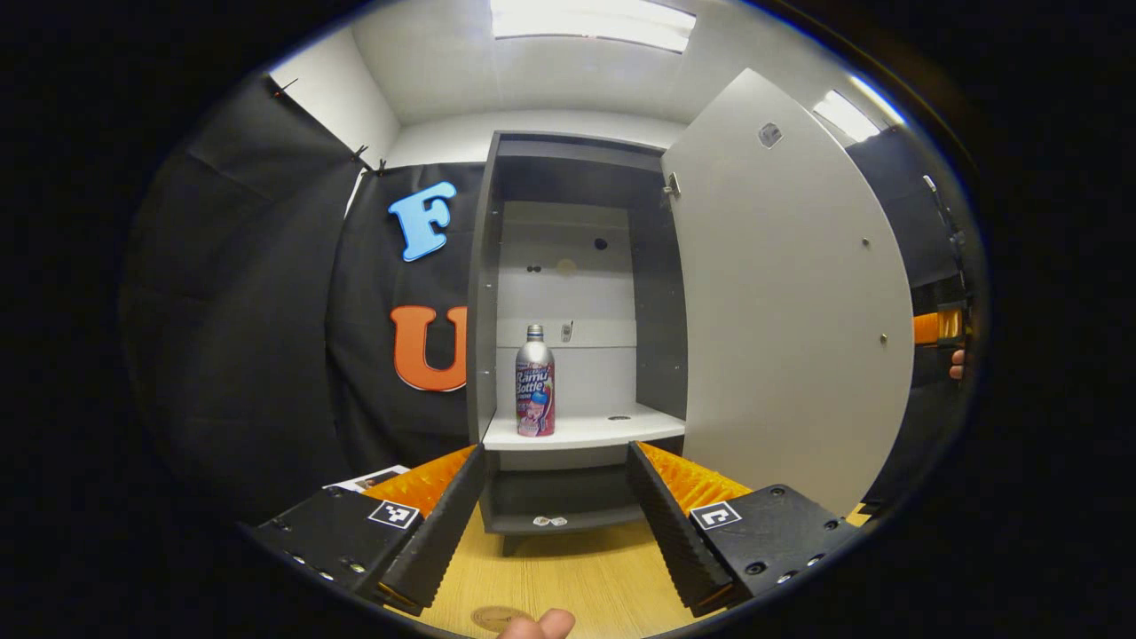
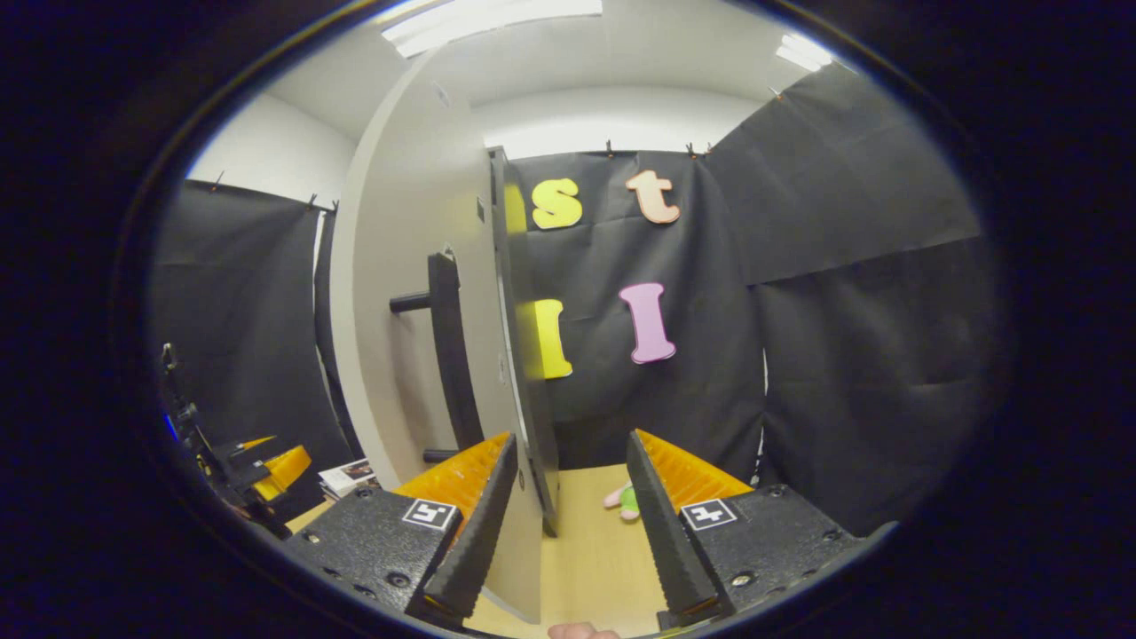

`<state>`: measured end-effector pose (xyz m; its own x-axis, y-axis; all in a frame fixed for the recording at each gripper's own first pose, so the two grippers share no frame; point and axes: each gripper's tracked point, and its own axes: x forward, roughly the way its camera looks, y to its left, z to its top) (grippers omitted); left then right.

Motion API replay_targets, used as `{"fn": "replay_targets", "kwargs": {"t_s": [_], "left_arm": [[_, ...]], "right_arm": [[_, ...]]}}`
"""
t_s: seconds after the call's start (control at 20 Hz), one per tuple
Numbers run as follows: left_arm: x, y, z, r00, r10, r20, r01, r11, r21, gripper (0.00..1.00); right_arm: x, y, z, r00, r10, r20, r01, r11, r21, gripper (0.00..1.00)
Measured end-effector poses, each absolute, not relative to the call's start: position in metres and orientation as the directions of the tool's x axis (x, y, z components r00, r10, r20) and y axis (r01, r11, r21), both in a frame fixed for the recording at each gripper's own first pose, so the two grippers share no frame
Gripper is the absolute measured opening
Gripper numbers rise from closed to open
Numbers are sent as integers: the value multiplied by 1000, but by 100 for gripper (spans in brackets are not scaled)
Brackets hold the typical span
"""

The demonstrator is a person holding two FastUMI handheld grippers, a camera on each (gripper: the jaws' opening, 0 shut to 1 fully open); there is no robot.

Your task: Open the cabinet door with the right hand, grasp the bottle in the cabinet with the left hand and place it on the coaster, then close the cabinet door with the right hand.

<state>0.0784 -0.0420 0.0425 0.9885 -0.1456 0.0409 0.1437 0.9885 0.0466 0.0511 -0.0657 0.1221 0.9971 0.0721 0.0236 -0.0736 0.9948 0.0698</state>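
Note:
The cabinet stands with its door swung wide to the right. A silver bottle with a pink label stands upright at the left of the white shelf. My left gripper is open, in front of the cabinet and short of the bottle. A round brown coaster lies on the wooden table just beneath it. In the right gripper view, my right gripper is open, and the door's edge stands between its fingers, close to the left one. The door's black handle is to the left.
A lower cabinet compartment sits beneath the shelf. A booklet lies on the table to the left of the cabinet. A small pink and green toy lies on the table beyond the door. The other gripper shows at far left.

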Motion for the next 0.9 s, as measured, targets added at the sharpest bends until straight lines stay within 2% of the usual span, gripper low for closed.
{"fn": "replay_targets", "kwargs": {"t_s": [0.15, 0.4, 0.45, 0.5, 0.75, 0.9], "left_arm": [[134, -51, 68, 979, -179, 100, 174, 983, 58, 95], [238, -38, 73, 989, -103, 102, 92, 991, 100, 96], [256, -38, 67, 991, -97, 93, 87, 990, 108, 100], [271, -37, 59, 993, -88, 77, 79, 991, 111, 97], [331, -18, 44, 998, 1, 67, -8, 994, 105, 97], [350, -25, 46, 996, -24, 81, 14, 992, 123, 96]], "right_arm": [[51, -65, 125, 996, 78, 44, -81, 995, 64, 77], [45, -67, 124, 995, 69, 67, -73, 995, 62, 77], [43, -68, 124, 995, 68, 68, -72, 996, 60, 77], [41, -69, 125, 995, 66, 70, -71, 996, 57, 77], [34, -81, 125, 997, 19, 76, -22, 999, 33, 78], [35, -87, 122, 998, -10, 61, 8, 999, 42, 78]]}}
